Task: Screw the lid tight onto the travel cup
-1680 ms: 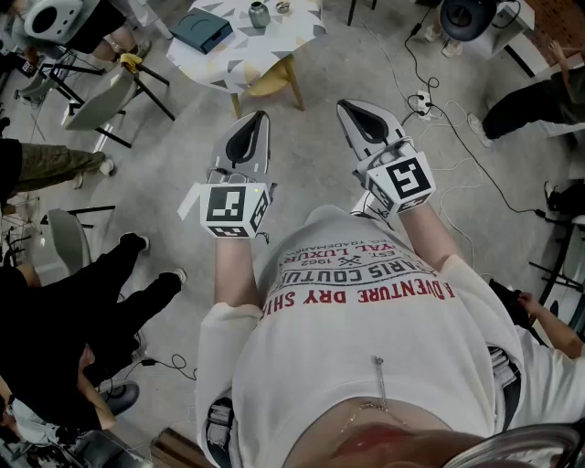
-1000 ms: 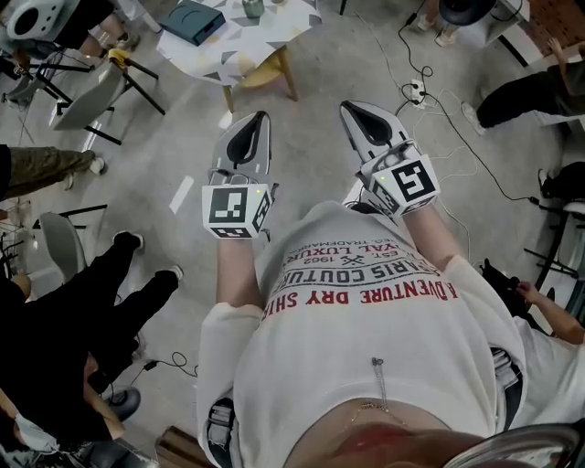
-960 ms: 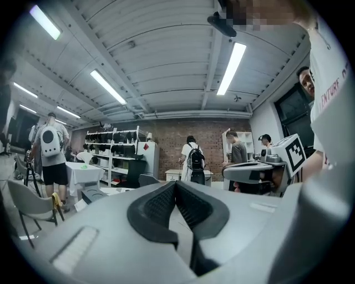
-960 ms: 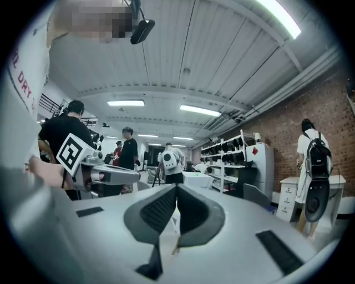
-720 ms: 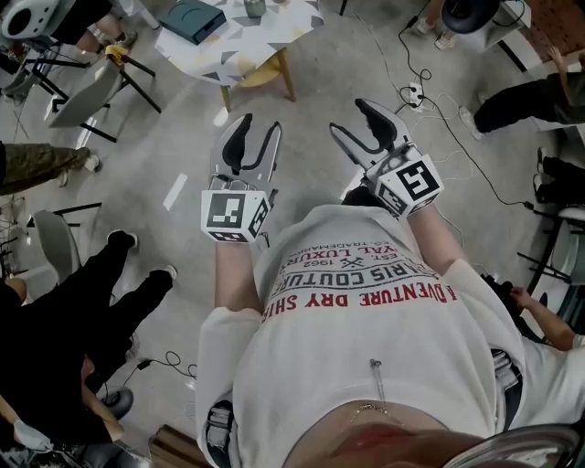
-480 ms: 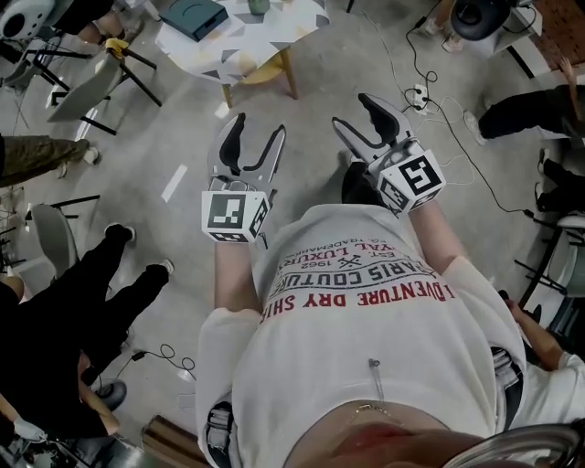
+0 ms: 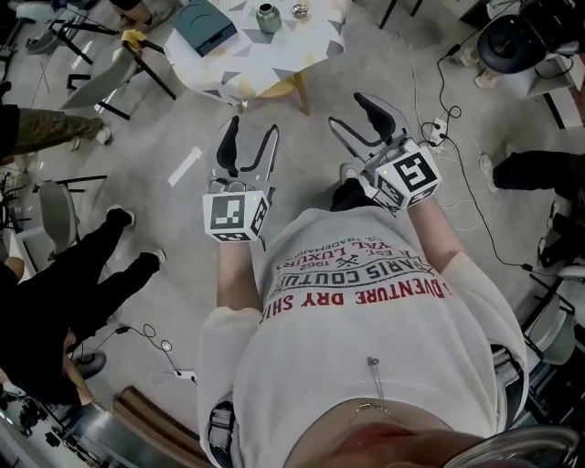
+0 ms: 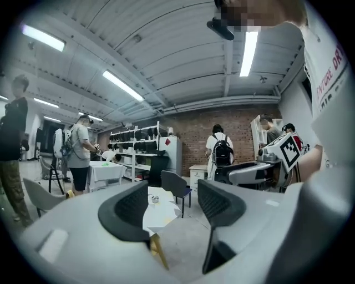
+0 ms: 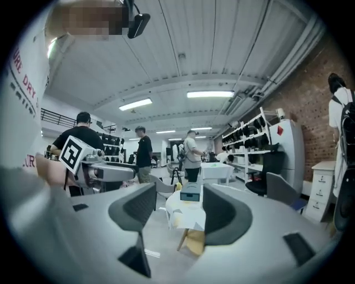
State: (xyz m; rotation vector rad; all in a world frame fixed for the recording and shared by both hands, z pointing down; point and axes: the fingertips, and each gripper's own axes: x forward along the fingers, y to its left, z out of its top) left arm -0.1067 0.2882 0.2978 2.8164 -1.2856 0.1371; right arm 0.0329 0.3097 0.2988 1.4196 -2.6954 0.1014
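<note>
Getting ready to grab, you are bringing your left gripper (image 7: 249,130) and right gripper (image 7: 349,111), whose jaws have just been opening wide with nothing between them, closer to the table (image 7: 274,64) where the travel cup (image 7: 266,16) is standing, maybe beside its lid (image 7: 299,11).

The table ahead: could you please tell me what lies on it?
A teal box, a grey-green cup and a small round lid; the table runs past the frame's top.
</note>
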